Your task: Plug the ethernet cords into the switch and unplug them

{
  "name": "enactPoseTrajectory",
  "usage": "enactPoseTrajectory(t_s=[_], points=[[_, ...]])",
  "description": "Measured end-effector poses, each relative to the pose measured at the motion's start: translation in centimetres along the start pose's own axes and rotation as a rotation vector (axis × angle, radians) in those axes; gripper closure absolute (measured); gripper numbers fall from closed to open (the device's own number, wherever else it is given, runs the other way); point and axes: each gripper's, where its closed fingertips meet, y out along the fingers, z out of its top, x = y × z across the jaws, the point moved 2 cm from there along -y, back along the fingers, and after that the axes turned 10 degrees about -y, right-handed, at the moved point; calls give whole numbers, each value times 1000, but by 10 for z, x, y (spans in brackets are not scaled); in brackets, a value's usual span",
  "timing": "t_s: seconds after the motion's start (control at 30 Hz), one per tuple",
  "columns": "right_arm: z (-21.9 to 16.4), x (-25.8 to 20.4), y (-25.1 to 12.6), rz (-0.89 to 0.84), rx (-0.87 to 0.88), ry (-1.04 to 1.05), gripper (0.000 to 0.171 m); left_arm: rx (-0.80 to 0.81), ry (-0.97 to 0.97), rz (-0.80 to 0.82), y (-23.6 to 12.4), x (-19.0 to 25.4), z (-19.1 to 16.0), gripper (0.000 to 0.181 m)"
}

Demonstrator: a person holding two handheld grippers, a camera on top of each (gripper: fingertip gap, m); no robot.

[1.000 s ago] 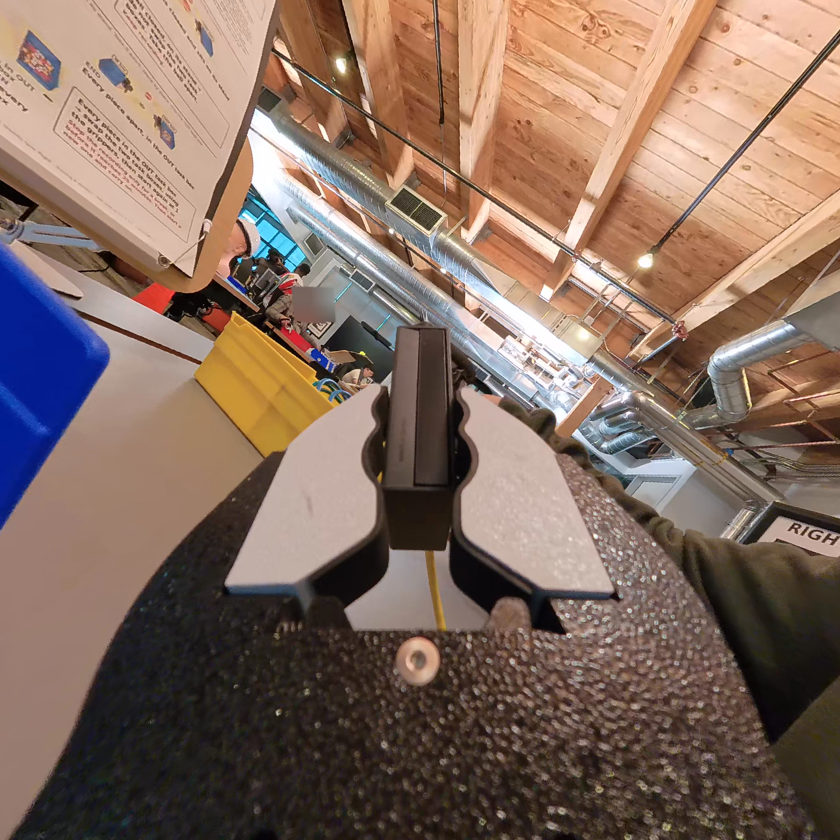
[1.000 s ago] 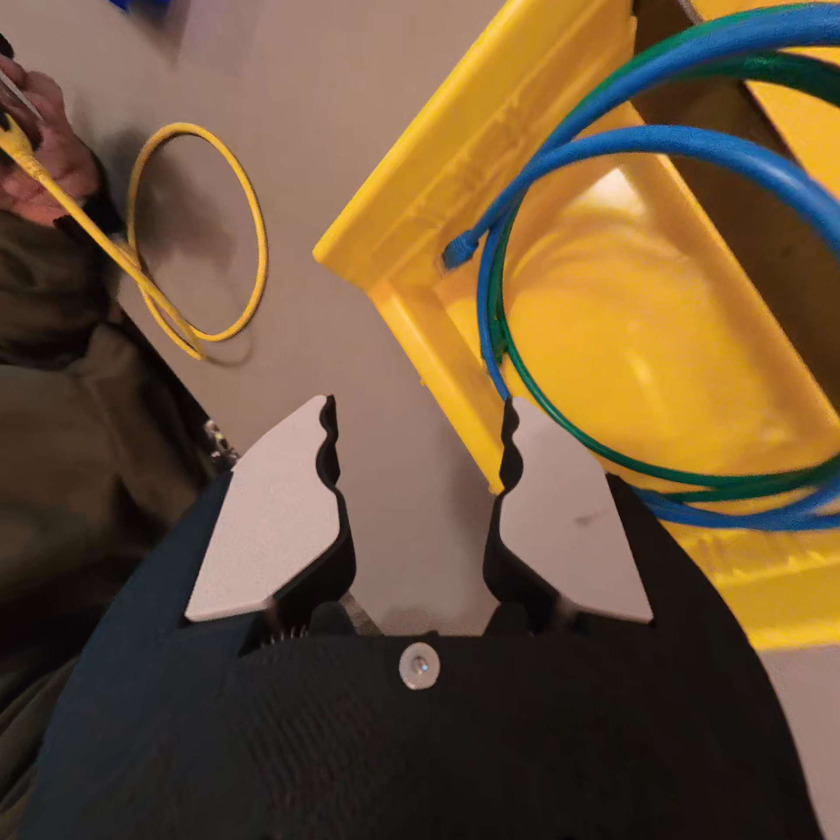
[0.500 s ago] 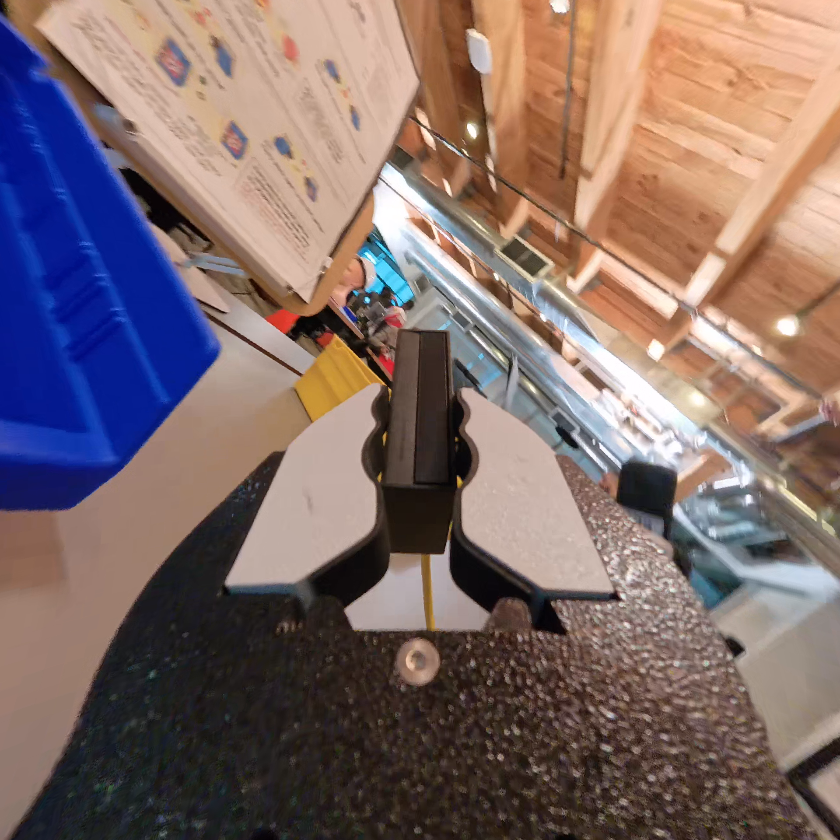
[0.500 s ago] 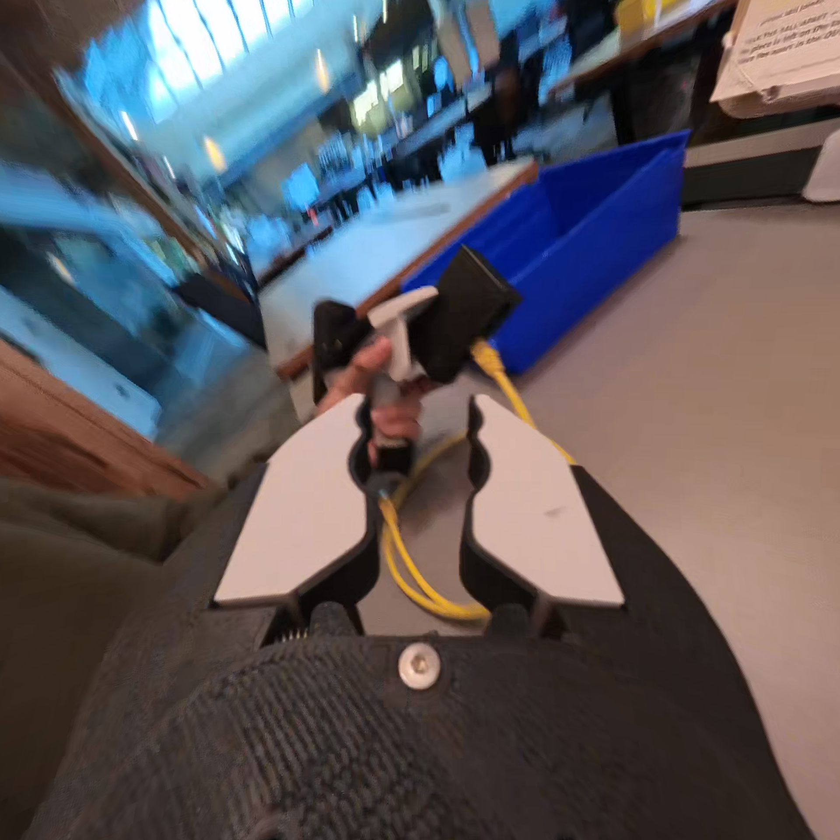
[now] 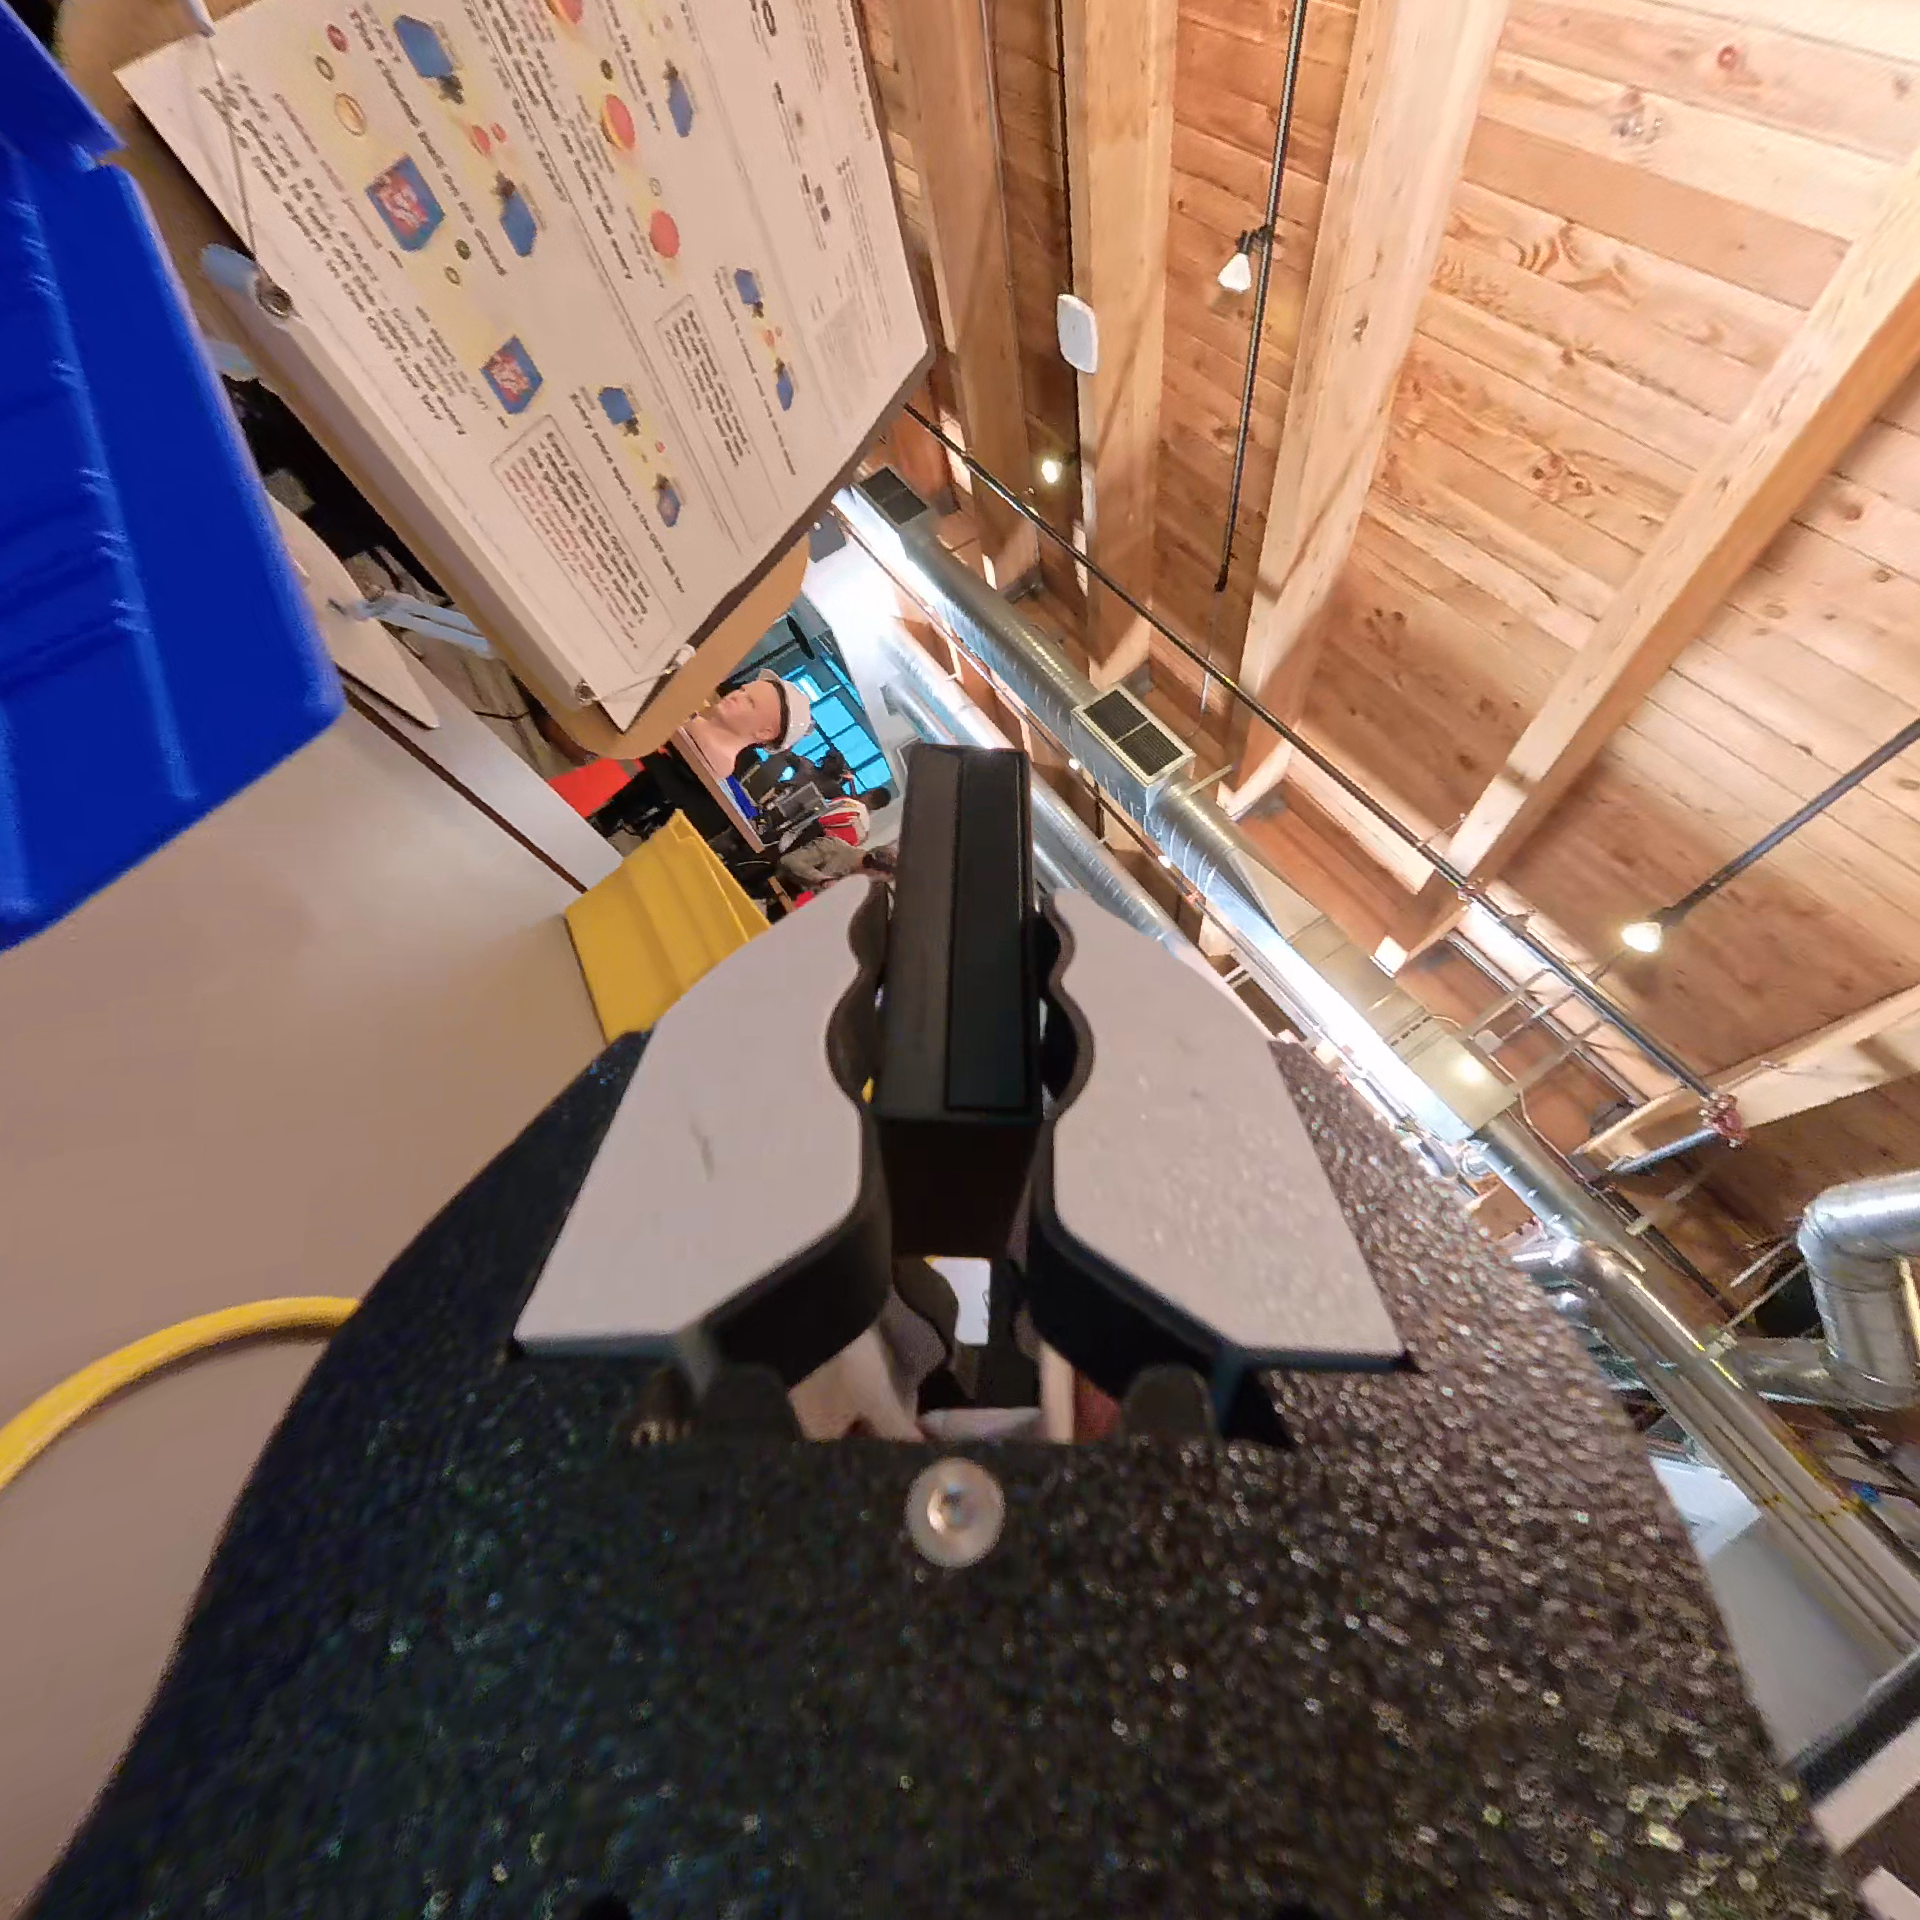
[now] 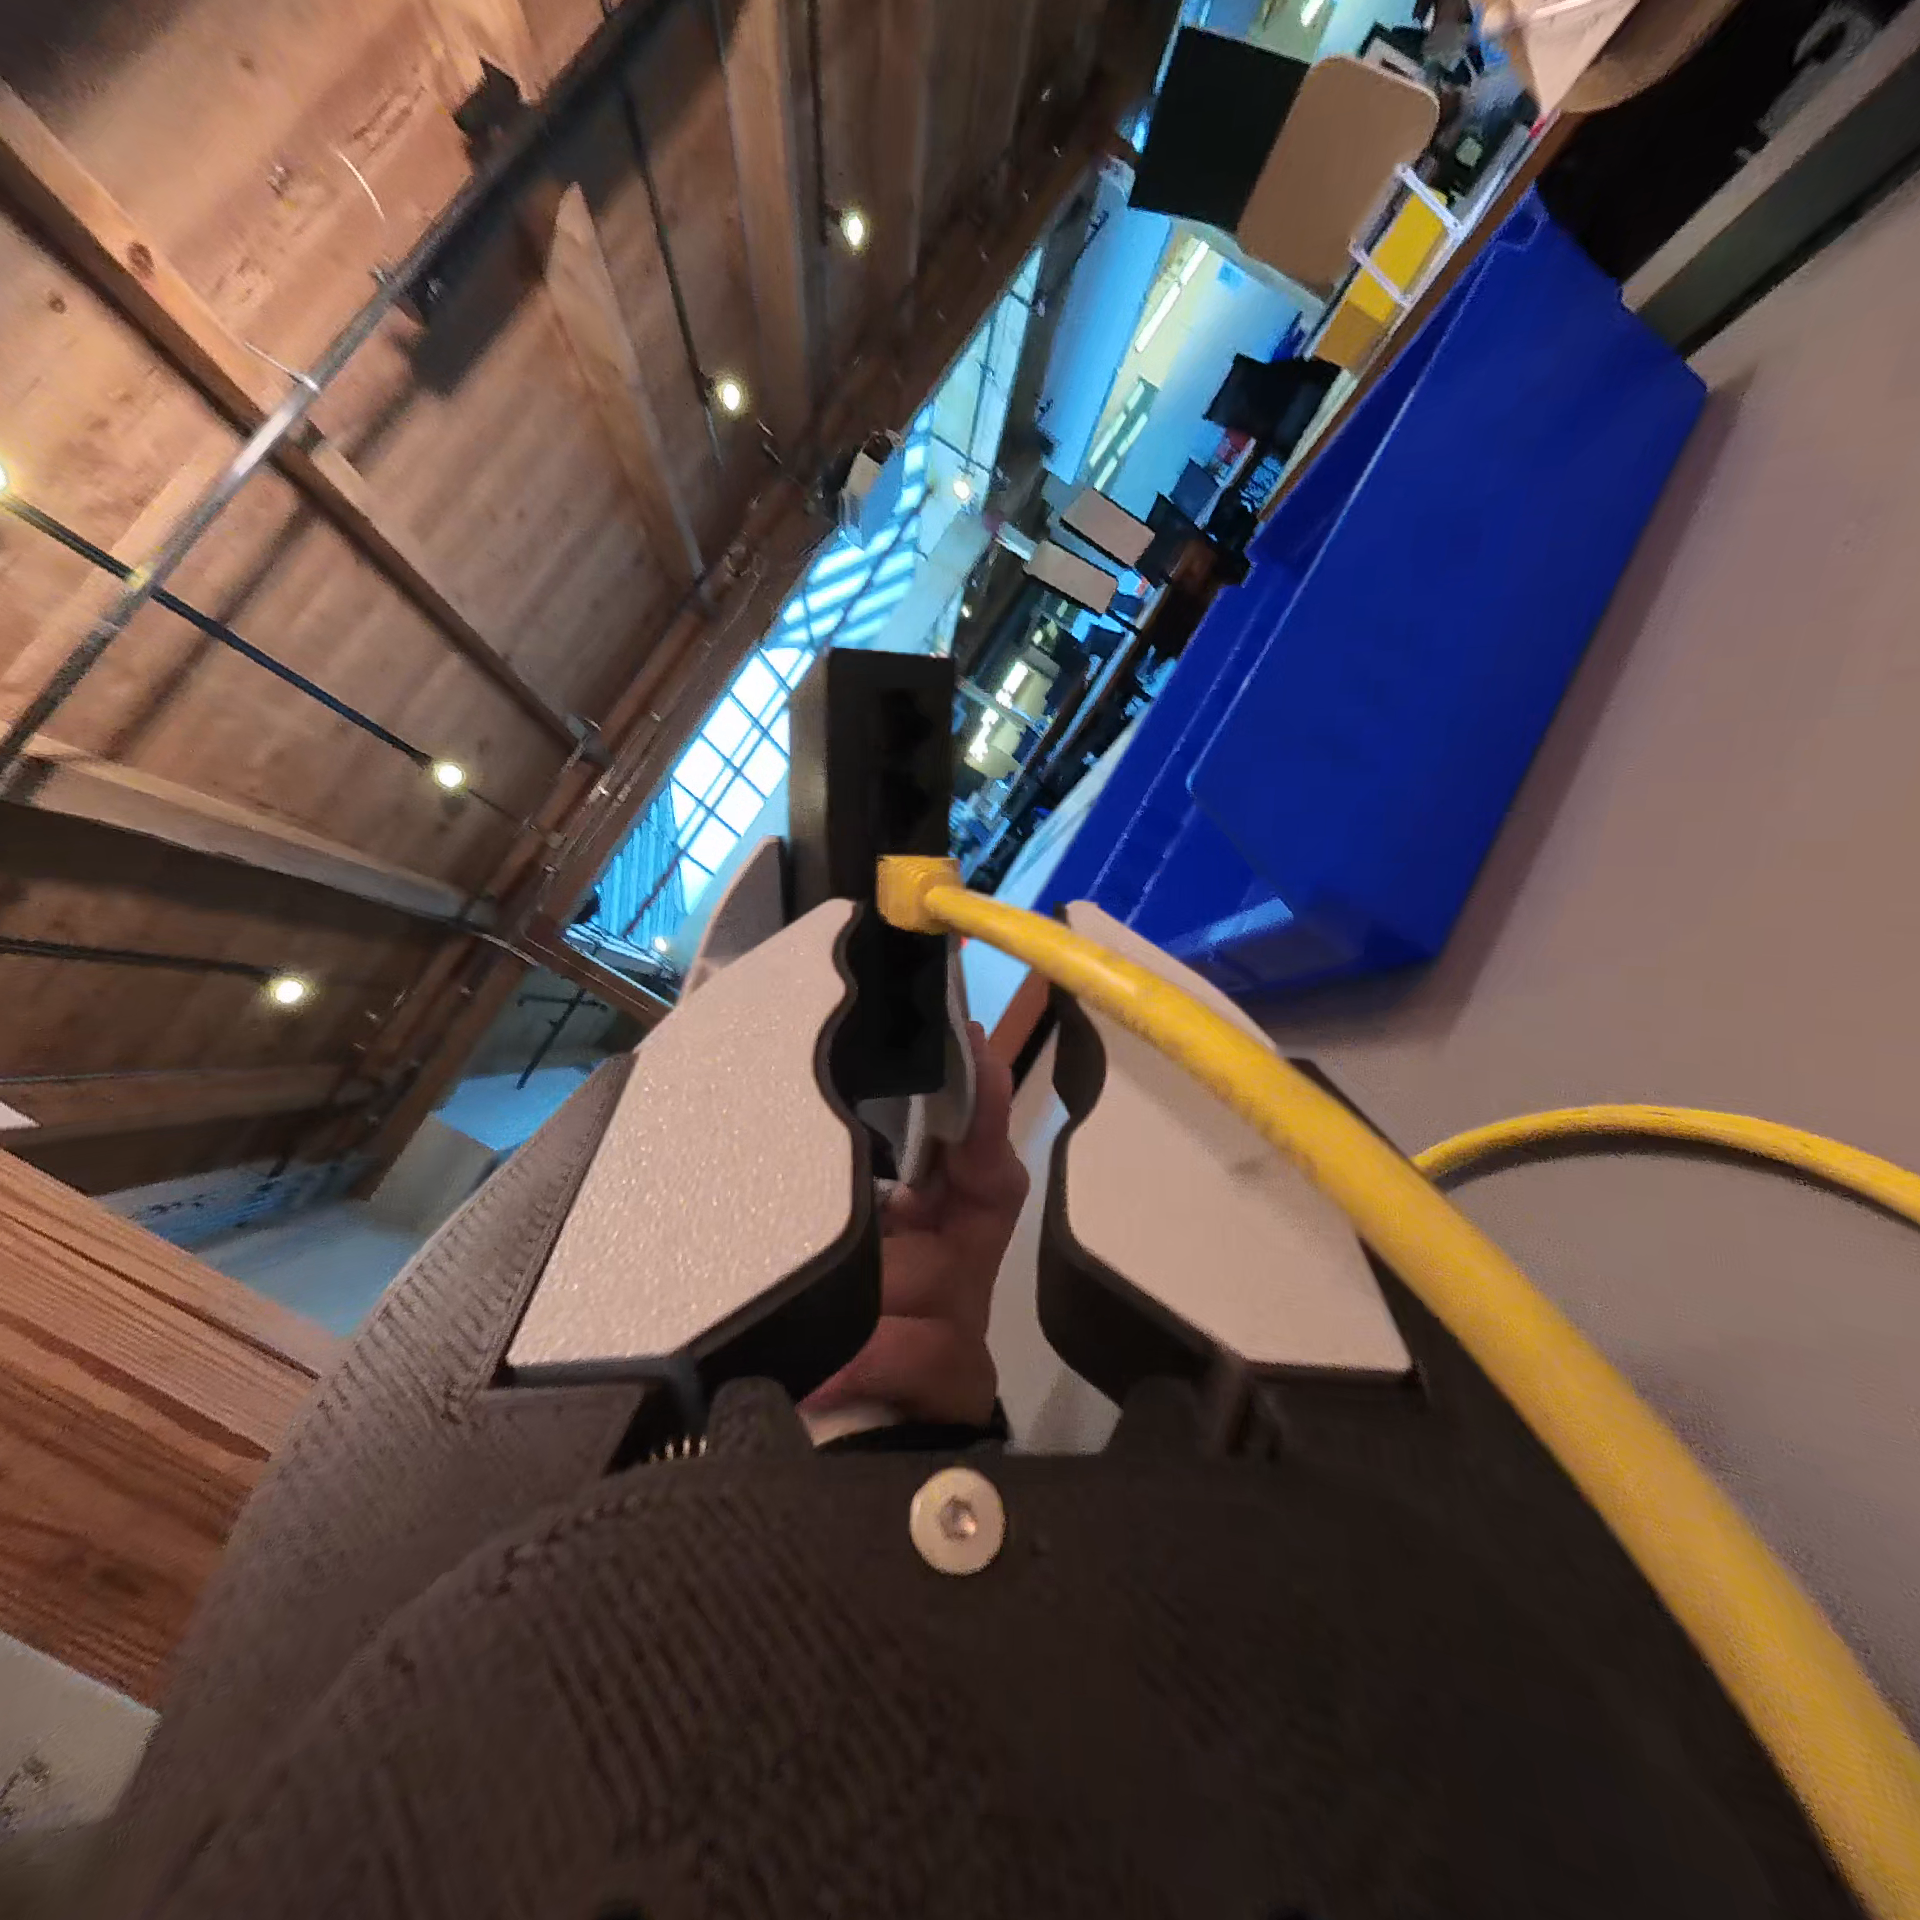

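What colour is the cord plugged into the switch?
Yellow: the ethernet cord plugged into the black switch, clearest in the right wrist view.

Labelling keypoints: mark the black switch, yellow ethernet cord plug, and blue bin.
Black box-shaped switch (image 5: 961,997): left wrist view, its narrow edge.
Yellow ethernet cord plug (image 6: 906,888): right wrist view, plug boot.
Blue plastic bin (image 6: 1403,665): right wrist view, side wall.

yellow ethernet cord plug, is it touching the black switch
Touching. The right wrist view shows the yellow ethernet cord with its plug seated in a port on the black switch, no gap between them.
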Motion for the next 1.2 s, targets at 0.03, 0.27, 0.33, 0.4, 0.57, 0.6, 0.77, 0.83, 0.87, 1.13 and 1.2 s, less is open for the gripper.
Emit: enactPoseTrajectory(t_s=[0.03,0.27,0.33,0.4,0.57,0.6,0.77,0.83,0.87,1.13,1.2], points=[[0,-2,2,12,-10,-11,145,0,-2,-4,0,2,-2,155],[22,-14,-6,89,-69,-41,157,-291,210,-137,2,15,-17,147],[22,-14,-13,92,-148,-36,159,-406,481,-177,-1,21,-23,121],[21,-12,-21,75,-202,-47,157,-477,842,-160,-7,18,-27,93],[10,-7,-34,93,-307,1,154,-684,1416,-97,-22,-12,-50,76],[4,-6,-36,98,-352,2,153,-684,1467,-89,-21,-15,-51,75],[-13,-6,-42,114,-457,-13,154,-755,1485,-96,-24,-23,-65,63],[-17,-5,-43,105,-484,-16,156,-759,1507,-84,-23,-25,-69,61],[-16,-5,-42,105,-474,-14,156,-736,1516,-72,-21,-25,-69,60],[-21,-6,-53,146,-562,-13,157,-710,1625,-185,-24,-23,-77,60],[-21,-6,-55,151,-577,-18,157,-721,1633,-194,-25,-22,-80,60]])
